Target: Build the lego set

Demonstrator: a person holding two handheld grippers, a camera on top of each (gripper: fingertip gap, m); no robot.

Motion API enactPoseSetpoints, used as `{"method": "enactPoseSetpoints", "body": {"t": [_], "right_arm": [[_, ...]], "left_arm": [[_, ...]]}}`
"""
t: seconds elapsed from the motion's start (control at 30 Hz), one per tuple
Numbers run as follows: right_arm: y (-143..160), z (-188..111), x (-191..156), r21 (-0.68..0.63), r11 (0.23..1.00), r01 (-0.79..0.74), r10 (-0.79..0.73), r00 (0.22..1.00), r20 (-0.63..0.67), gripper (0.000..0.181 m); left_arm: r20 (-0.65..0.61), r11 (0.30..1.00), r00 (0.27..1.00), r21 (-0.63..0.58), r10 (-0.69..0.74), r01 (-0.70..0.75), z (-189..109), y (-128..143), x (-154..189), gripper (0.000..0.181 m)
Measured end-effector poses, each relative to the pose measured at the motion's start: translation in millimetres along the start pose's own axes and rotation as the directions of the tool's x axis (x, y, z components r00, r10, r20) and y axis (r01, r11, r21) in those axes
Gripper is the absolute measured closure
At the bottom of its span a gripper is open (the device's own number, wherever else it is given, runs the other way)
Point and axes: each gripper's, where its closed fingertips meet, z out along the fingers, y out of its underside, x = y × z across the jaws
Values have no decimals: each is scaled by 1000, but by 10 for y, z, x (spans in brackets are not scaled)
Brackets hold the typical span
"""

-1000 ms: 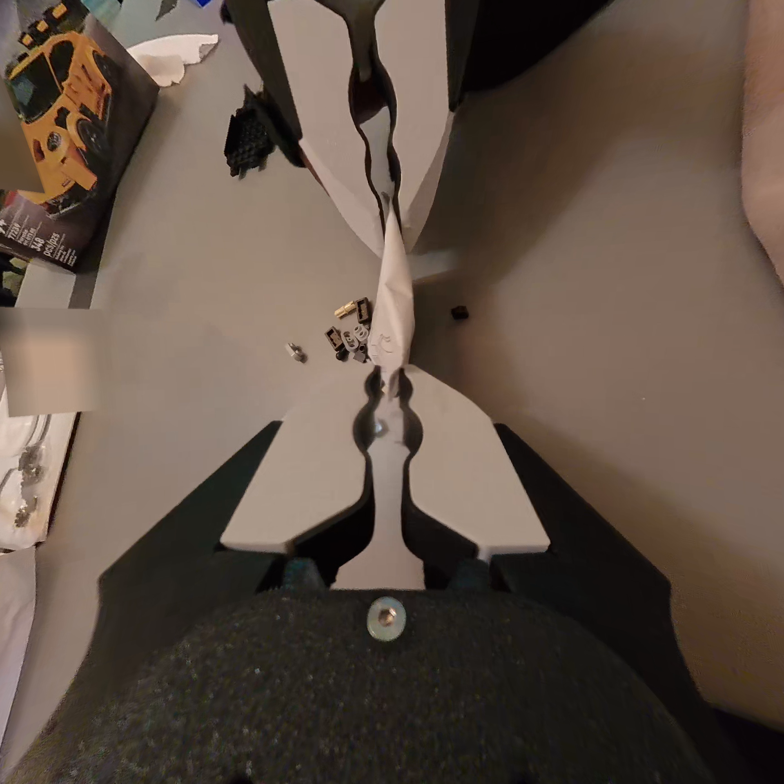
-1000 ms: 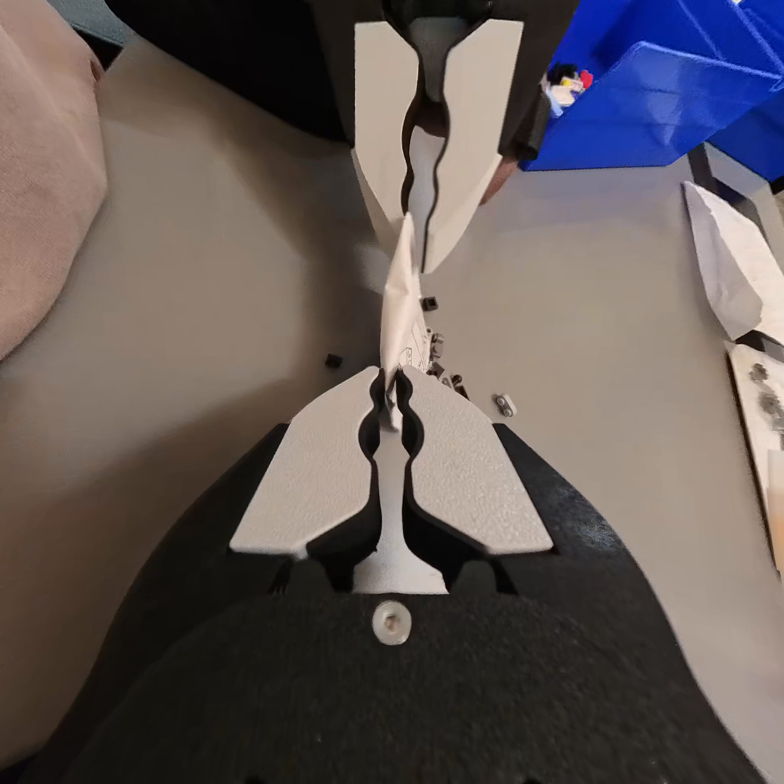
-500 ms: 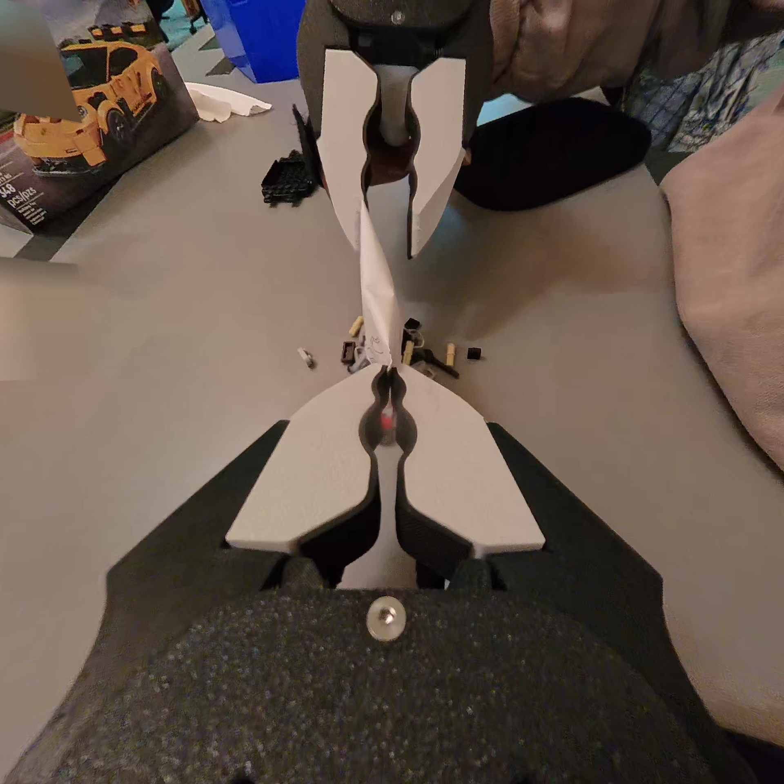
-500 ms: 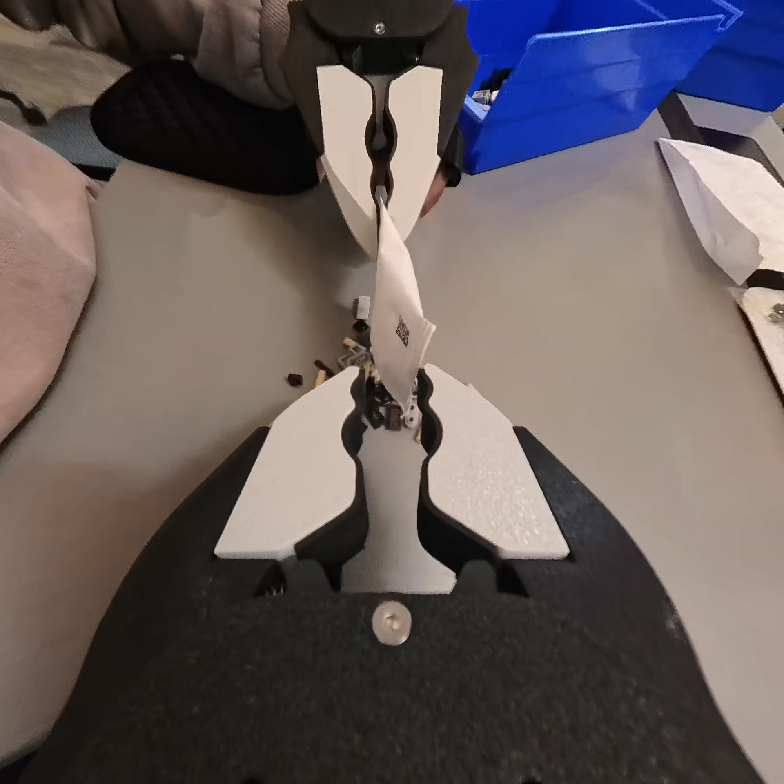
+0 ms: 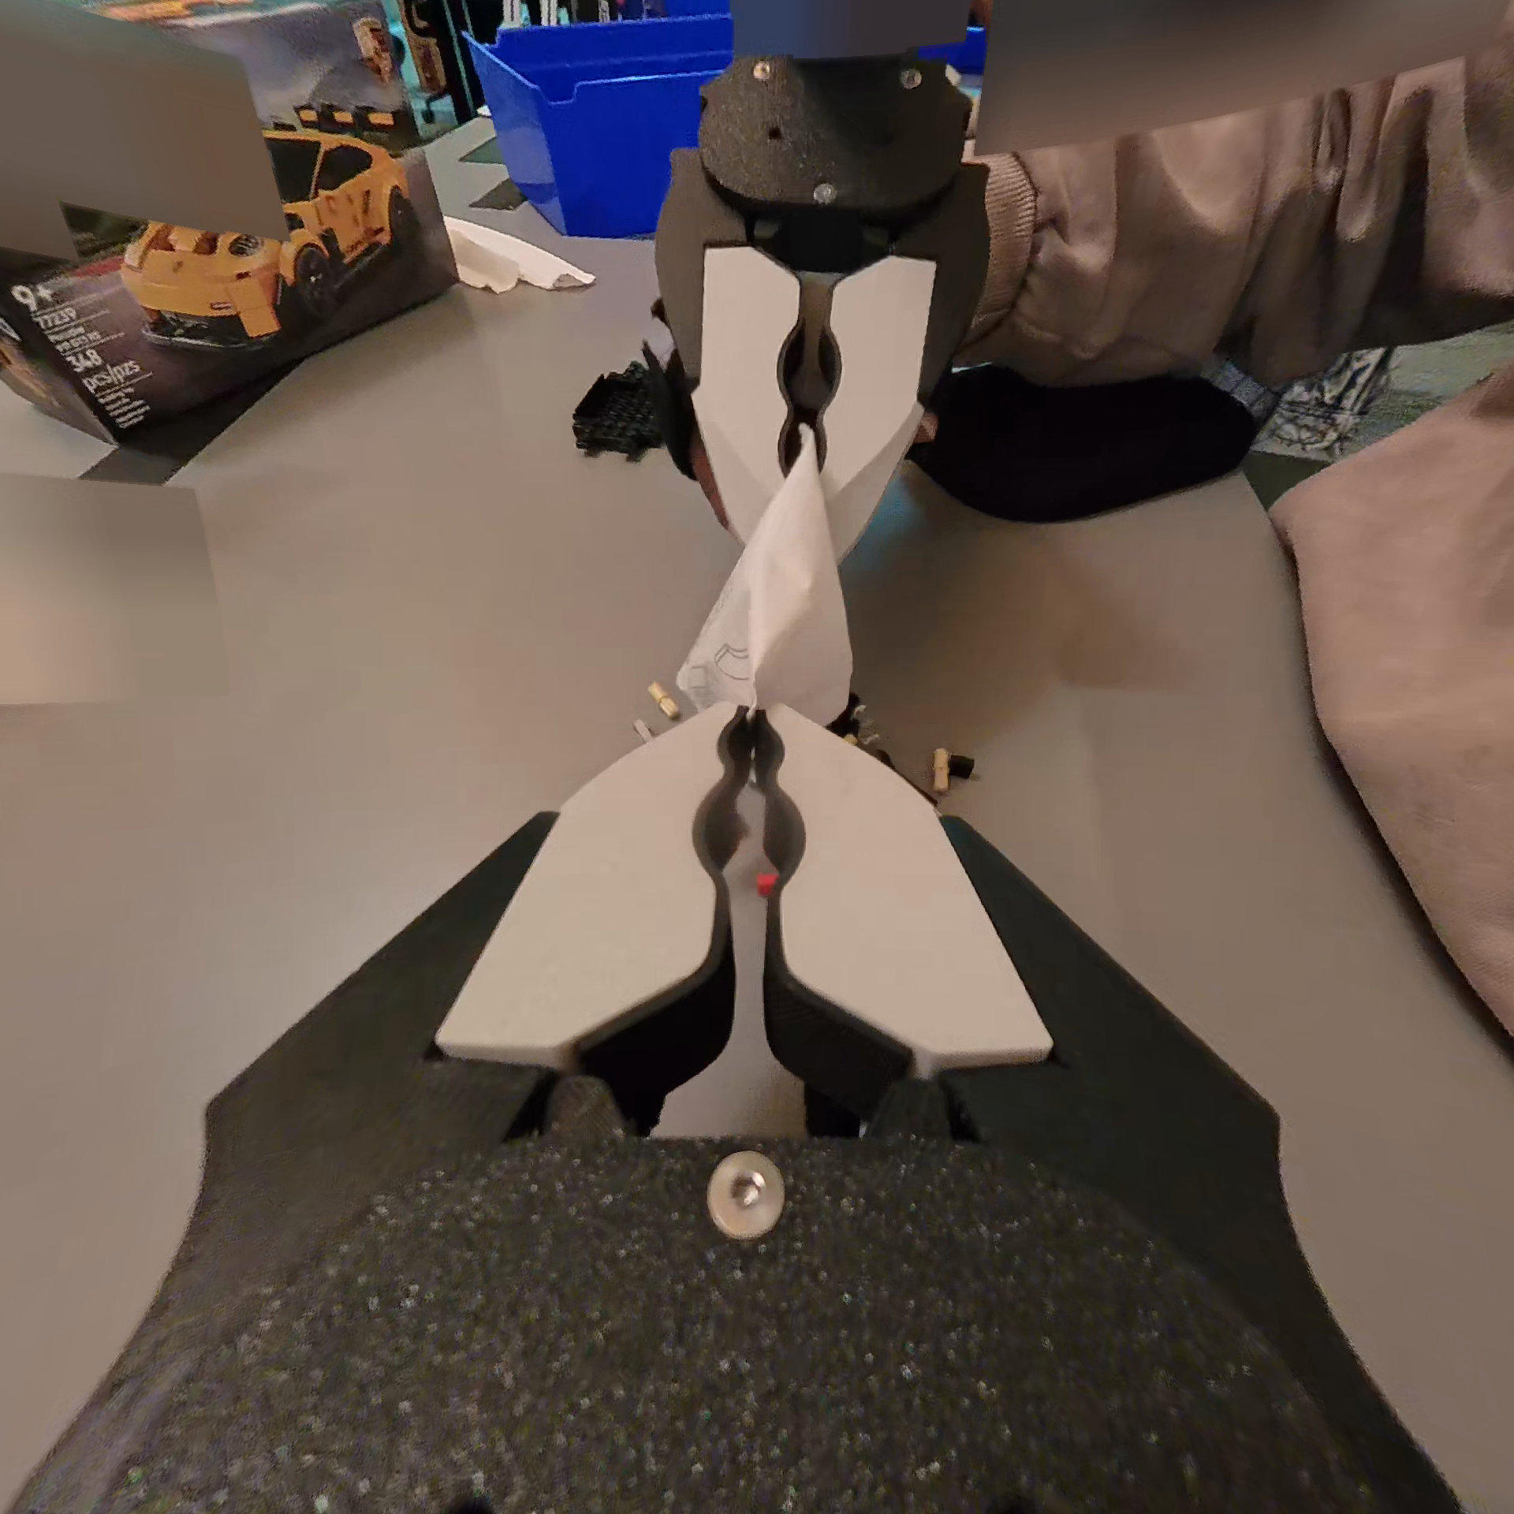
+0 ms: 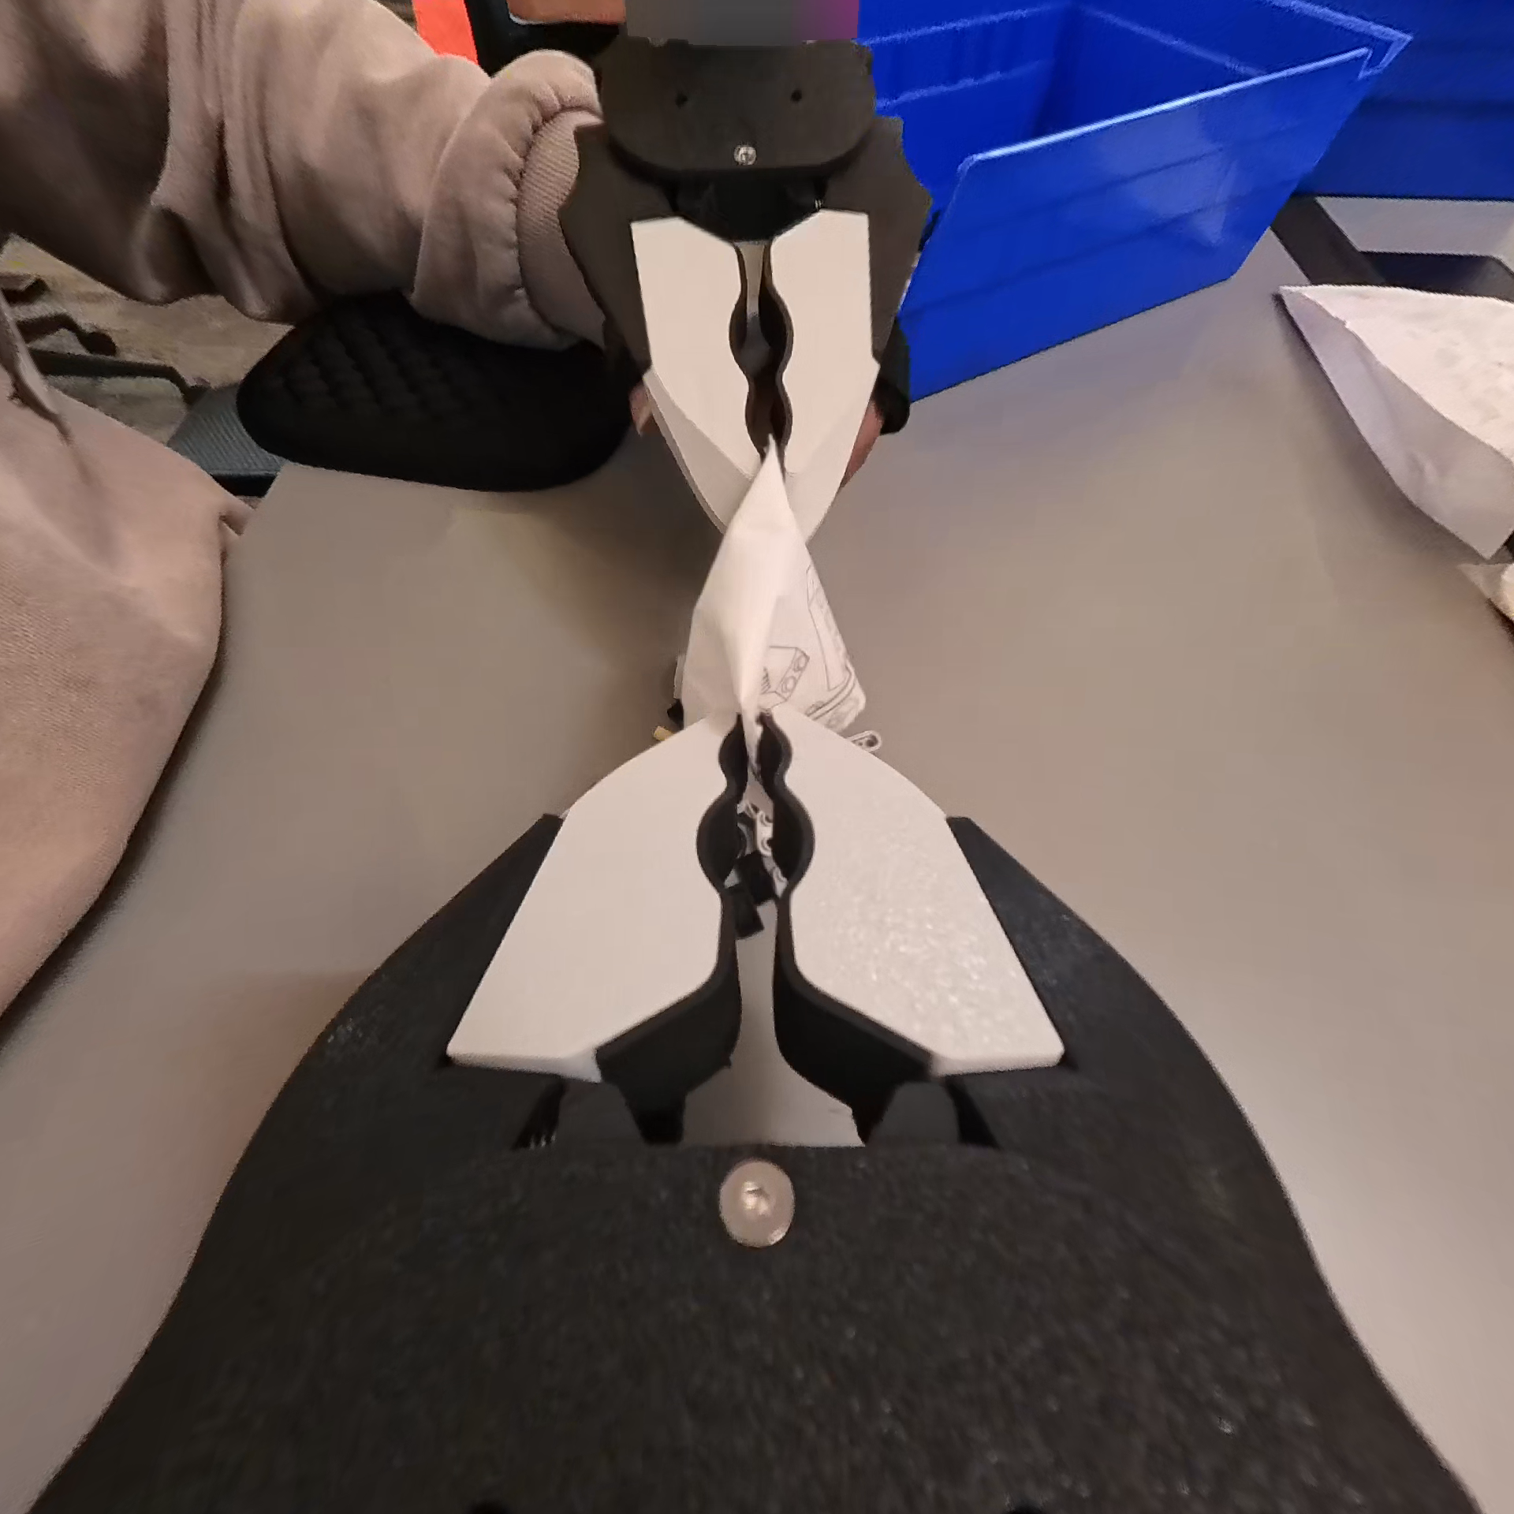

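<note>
Grey table (image 5: 410, 737), blue bin (image 6: 1147, 205) behind.

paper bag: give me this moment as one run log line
left tool: shut on paper bag | right tool: shut on paper bag | loose pieces: on table

Left tongs (image 5: 754, 714) and right tongs (image 5: 807, 438) both pinch white paper bag (image 5: 778, 606) above grey table (image 5: 369, 655).

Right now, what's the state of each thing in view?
left hand-held gripper: shut on paper bag
right hand-held gripper: shut on paper bag
paper bag: stretched between both, twisted, off the table
loose pieces: scattered on table beneath bag
set box: standing, closed
blue bin: open-topped
</note>
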Motion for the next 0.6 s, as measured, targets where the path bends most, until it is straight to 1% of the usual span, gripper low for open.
{"method": "enactPoseSetpoints", "body": {"t": [0.07, 0.13, 0.2, 0.3, 0.37, 0.4, 0.47, 0.6], "right_arm": [[23, -33, 25, -9, 1000, -1, 0, 1000, -12, 179], [12, -108, 42, 17, 1000, -24, 24, 1000, -19, 179], [28, -150, 36, 16, 999, -34, 34, 999, -22, 179], [11, -125, 19, 20, 1000, -23, 24, 999, -28, 180], [23, -102, 21, 0, 1000, -13, 13, 999, -35, 181], [31, -118, 43, -5, 1000, -5, 4, 999, -52, 181], [-20, -177, 48, 31, 999, -32, 33, 998, -45, 181], [-123, -58, 111, 19, 1000, -16, 17, 998, -65, 181]], "left_arm": [[15, 999, 1000, -31, 23, -22, -21, 7, -29, 181], [3, 1000, 1000, -25, 3, -3, -71, 2, -20, 181], [-2, 1000, 1000, -27, -12, 12, -87, 24, -12, 181], [-13, 999, 1000, -31, -23, 23, -39, 27, 10, 181], [-6, 998, 1000, -56, -20, 20, -17, 50, -3, 181], [1, 998, 1000, -67, -14, 14, -37, 63, -16, 181], [-5, 998, 999, -55, -31, 31, -100, 26, -13, 181], [-6, 995, 1000, -97, -22, 21, 6, -6, -11, 181]]}}
